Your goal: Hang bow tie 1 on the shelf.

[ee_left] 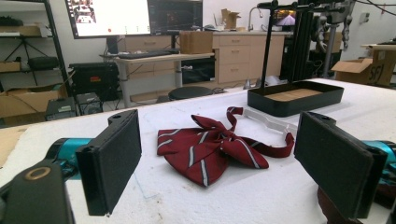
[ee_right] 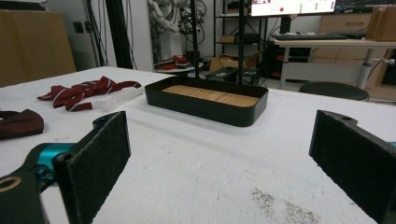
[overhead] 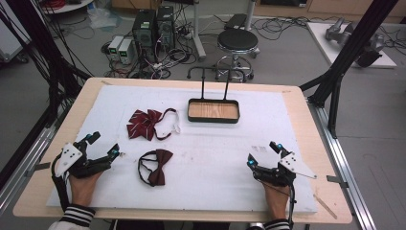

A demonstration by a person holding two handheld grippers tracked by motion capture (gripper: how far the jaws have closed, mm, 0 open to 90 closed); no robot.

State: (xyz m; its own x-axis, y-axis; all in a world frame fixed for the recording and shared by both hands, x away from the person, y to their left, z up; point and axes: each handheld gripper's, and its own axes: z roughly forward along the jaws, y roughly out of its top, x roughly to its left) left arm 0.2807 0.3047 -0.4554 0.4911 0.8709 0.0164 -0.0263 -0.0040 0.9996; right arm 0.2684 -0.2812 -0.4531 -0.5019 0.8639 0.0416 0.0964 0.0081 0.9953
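Dark red fabric bow tie with diagonal white-grey stripes [overhead: 145, 124], white strap. Plain maroon fabric bow tie [overhead: 159, 166], black neck loop. Shallow black rectangular tray [overhead: 213, 119], light wood-grain floor inside. White foam-like mat [overhead: 215, 158] over pale wood tabletop [overhead: 306, 120]; grey speckled smudge on mat near right gripper. Left gripper [overhead: 105, 145] and right gripper [overhead: 261, 153]: black pads, teal-blue joints, grey plates. Sleeve cuffs [overhead: 76, 215] striped black and white.

Striped bow tie [ee_left: 210, 149] lies flat (black tray [ee_left: 295, 99] behind).
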